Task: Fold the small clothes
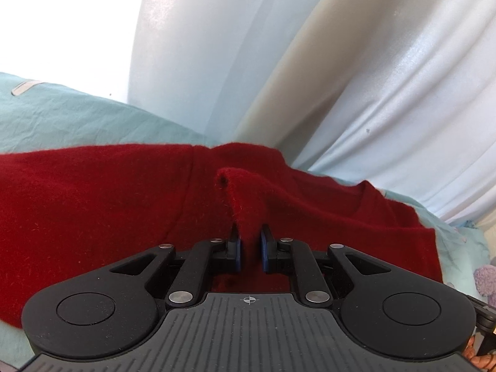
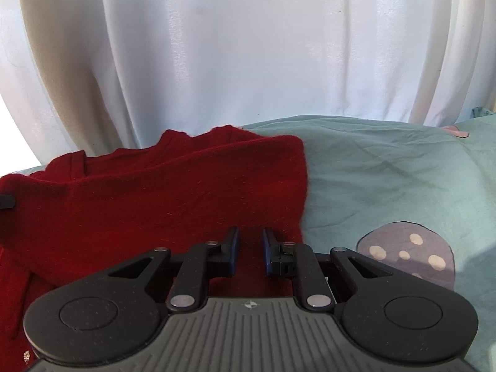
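Note:
A dark red knitted garment [image 1: 93, 201] lies spread on a teal bed sheet [image 1: 77, 114]. My left gripper [image 1: 249, 235] is shut on a raised fold of it, and the pinched cloth stands up in a ridge between the blue pads. In the right wrist view the same red garment [image 2: 155, 201] lies folded with its straight right edge on the sheet [image 2: 387, 179]. My right gripper [image 2: 250, 238] sits at the near right corner of the garment, jaws close together with red cloth between the pads.
White curtains [image 2: 248, 46] hang right behind the bed's far edge. The sheet has a purple mushroom print [image 2: 409, 254] to the right of the garment. A small black part [image 2: 6, 201] pokes in at the left edge. Bare sheet extends to the right.

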Demonstrator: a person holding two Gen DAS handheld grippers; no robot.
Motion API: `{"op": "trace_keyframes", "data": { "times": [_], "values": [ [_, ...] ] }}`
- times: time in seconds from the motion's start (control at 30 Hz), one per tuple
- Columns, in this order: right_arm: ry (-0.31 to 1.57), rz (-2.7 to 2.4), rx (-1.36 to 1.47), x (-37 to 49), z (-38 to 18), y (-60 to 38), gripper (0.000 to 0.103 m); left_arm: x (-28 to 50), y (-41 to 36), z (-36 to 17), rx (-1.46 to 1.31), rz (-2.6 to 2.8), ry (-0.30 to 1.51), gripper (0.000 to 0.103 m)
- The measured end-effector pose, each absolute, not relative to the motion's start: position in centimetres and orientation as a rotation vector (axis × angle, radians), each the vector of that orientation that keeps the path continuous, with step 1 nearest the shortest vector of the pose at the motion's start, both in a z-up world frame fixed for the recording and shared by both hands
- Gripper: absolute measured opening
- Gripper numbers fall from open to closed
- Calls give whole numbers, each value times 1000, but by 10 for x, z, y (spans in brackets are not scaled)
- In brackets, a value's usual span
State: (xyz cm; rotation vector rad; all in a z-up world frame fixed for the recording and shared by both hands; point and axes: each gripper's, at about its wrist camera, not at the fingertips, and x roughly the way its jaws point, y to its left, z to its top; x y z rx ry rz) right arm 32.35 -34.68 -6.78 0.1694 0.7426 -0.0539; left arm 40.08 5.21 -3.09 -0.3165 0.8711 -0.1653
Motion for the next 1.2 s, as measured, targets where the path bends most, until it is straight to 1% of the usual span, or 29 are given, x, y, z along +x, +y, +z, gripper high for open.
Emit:
{"op": "trace_keyframes", "data": {
  "times": [0.07, 0.13, 0.17, 0.23, 0.3, 0.47, 0.57, 0.7, 0.87, 0.93, 1.0, 1.03, 1.07, 1.1, 1.2],
  "values": [
    [741, -54, 210, 318, -64, -351, 14, 404, 53, -40, -292, -139, 912, 14],
    [727, -16, 294, 306, -57, -356, 24, 403, 53, -50, -278, -124, 944, 15],
    [725, 0, 326, 301, -54, -357, 27, 402, 53, -54, -279, -123, 946, 16],
    [723, 28, 394, 289, -50, -358, 37, 401, 54, -56, -287, -122, 937, 17],
    [727, 51, 461, 281, -50, -359, 42, 401, 55, -55, -293, -121, 938, 17],
    [770, 59, 617, 278, -63, -366, 42, 399, 54, -51, -292, -116, 938, 15],
    [748, 69, 670, 276, -61, -371, 42, 395, 53, -44, -273, -116, 918, 14],
    [728, 98, 606, 275, -55, -360, 42, 393, 56, -39, -275, -97, 904, 14],
    [742, 108, 486, 284, -64, -340, 39, 392, 64, -56, -290, -64, 928, 14],
    [753, 103, 463, 287, -68, -336, 37, 387, 66, -55, -293, -65, 911, 27],
    [758, 87, 422, 287, -64, -331, 37, 378, 74, -45, -311, -31, 872, 60],
    [753, 79, 401, 286, -60, -328, 37, 371, 83, -40, -329, -12, 841, 68],
    [739, 80, 379, 284, -56, -325, 37, 363, 95, -34, -360, 25, 811, 84],
    [724, 84, 363, 281, -52, -321, 37, 354, 111, -29, -400, 69, 780, 94],
    [714, 108, 364, 276, -48, -313, 37, 328, 173, -26, -533, 212, 739, 95]
  ]
}}
